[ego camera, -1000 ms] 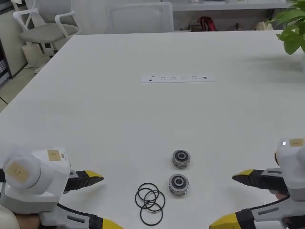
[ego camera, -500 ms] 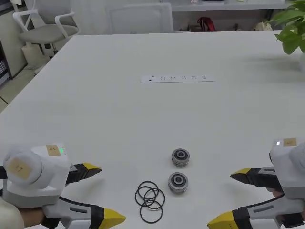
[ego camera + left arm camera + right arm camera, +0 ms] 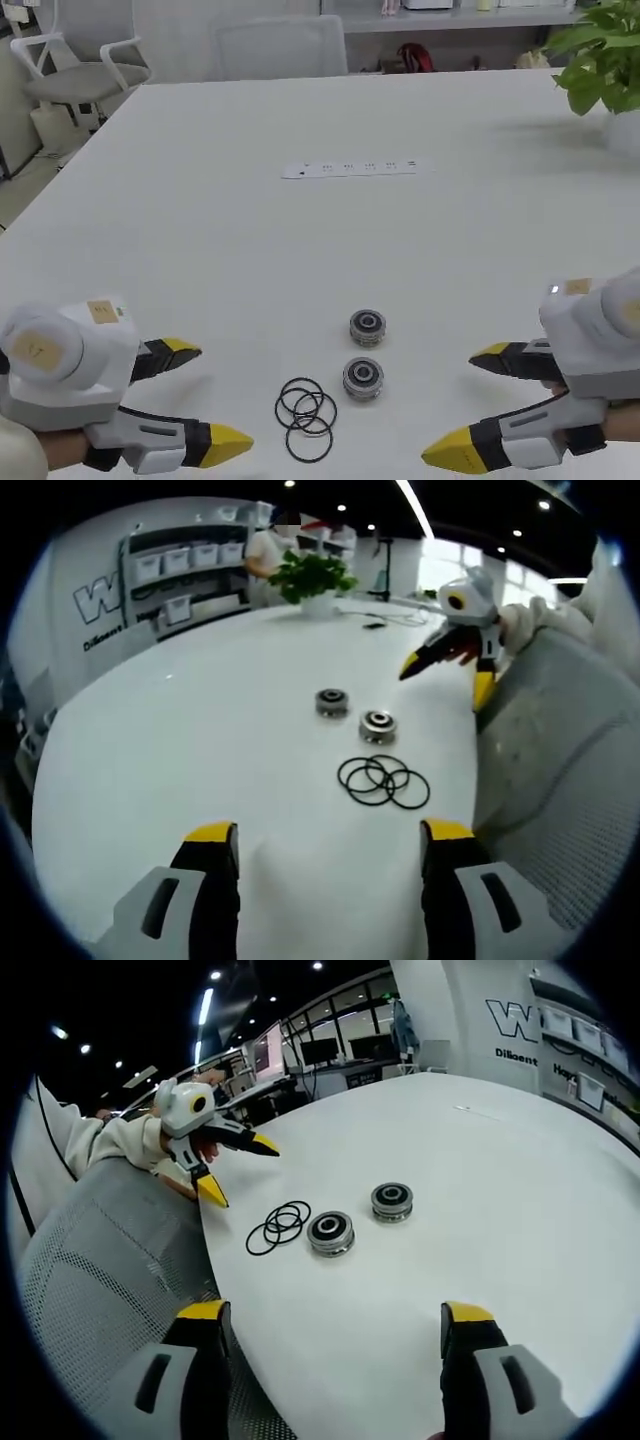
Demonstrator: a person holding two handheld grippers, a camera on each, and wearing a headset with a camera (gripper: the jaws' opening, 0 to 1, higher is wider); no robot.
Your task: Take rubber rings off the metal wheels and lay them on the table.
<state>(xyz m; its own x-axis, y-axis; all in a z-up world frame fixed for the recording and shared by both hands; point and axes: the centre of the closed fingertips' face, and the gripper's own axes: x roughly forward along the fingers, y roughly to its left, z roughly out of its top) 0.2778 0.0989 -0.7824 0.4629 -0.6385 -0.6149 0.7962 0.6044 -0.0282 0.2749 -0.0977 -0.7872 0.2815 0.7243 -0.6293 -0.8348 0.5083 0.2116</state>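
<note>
The white bench (image 3: 250, 250) carries little. A thin printed paper strip (image 3: 350, 168) lies flat around its middle, a leafy green plant (image 3: 595, 60) stands at the far right corner, and a white chair (image 3: 75, 70) sits beyond the far left corner. Nothing lies between either claw and the work.

Two metal wheels rest near the near edge, one (image 3: 367, 327) just behind the other (image 3: 362, 378), close but apart. The rubber rings (image 3: 305, 418) lie flat on the bench just left of the nearer wheel, closer to the near edge. They are a loose overlapping cluster of thin black hoops, clear of both wheels.

The left gripper (image 3: 220, 395) is held low over the near left part of the bench, jaws spread wide with nothing between them, pointing right toward the rings. The right gripper (image 3: 452, 408) mirrors it from the near right, also gaping and holding nothing, pointing left at the wheels. Both stand well apart from the parts.

The wheels are short, round, grooved and shiny, with dark centres. The claw tips are yellow on black and white bodies.
</note>
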